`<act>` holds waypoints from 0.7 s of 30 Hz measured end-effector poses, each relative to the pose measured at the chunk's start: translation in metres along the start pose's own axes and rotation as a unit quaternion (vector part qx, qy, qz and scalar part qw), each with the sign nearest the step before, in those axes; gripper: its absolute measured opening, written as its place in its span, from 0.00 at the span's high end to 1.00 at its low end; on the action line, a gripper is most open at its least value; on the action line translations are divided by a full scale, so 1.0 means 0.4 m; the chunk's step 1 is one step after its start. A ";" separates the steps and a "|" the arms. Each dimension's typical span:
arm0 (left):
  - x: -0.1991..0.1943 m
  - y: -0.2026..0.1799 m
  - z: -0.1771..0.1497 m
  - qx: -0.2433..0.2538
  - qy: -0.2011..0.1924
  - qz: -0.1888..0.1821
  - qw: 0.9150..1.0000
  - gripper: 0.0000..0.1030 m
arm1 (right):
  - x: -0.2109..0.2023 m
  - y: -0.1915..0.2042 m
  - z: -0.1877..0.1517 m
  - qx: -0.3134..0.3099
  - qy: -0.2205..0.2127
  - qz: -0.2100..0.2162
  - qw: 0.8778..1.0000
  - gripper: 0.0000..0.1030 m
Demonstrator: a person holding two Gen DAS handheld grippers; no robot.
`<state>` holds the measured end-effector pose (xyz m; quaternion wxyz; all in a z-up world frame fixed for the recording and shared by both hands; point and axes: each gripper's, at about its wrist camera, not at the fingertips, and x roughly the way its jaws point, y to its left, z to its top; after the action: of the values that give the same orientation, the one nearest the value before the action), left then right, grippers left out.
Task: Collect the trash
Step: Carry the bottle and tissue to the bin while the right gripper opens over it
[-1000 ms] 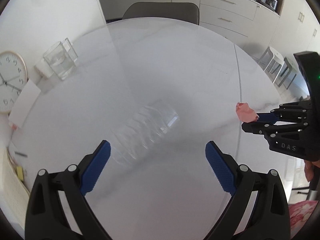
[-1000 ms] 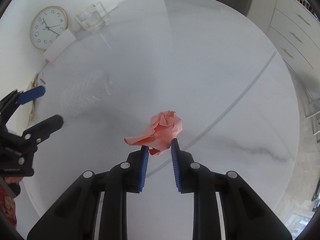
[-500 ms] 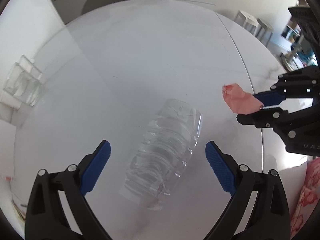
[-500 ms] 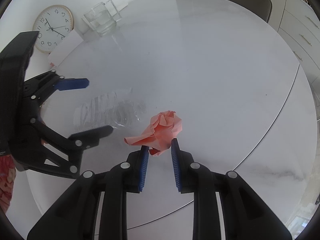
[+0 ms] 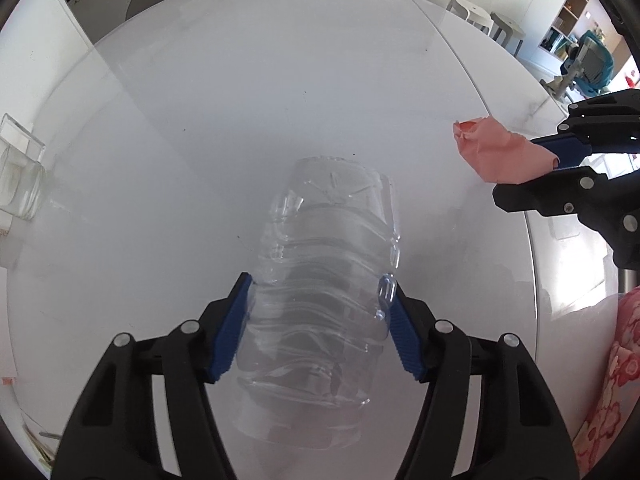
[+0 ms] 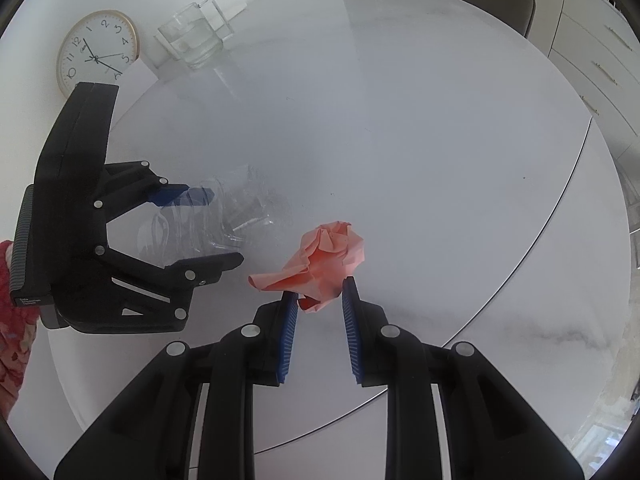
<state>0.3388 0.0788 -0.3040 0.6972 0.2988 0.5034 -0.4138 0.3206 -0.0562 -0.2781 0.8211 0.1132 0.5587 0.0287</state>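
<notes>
My left gripper (image 5: 316, 312) points down at the white worktop (image 5: 280, 92), its jaws closing around a crushed clear plastic bottle (image 5: 328, 264) that lies there, blue pads at both its sides. To its right, my right gripper (image 6: 320, 300) pinches a crumpled pink paper (image 6: 332, 256) between nearly shut jaws, above the worktop. A glass (image 6: 192, 40) stands at the far left edge.

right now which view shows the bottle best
The left wrist view: the bottle fills its centre, lying between the closing left gripper's fingers. The right wrist view shows it small, faint, partly hidden.
</notes>
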 end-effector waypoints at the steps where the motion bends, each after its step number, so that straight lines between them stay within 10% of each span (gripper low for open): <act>1: 0.000 0.000 0.000 -0.002 0.000 0.000 1.000 0.40 | -0.001 0.000 -0.001 0.000 -0.001 0.001 1.000 0.77; 21: -0.199 -0.263 0.031 -0.196 -0.101 -0.048 0.974 0.40 | -0.234 -0.155 -0.150 -0.031 -0.034 -0.019 0.999 0.77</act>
<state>0.2401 0.0402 -0.2245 0.7686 0.0890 0.5156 -0.3680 0.2252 -0.1234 -0.2272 0.8431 0.0778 0.5314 0.0264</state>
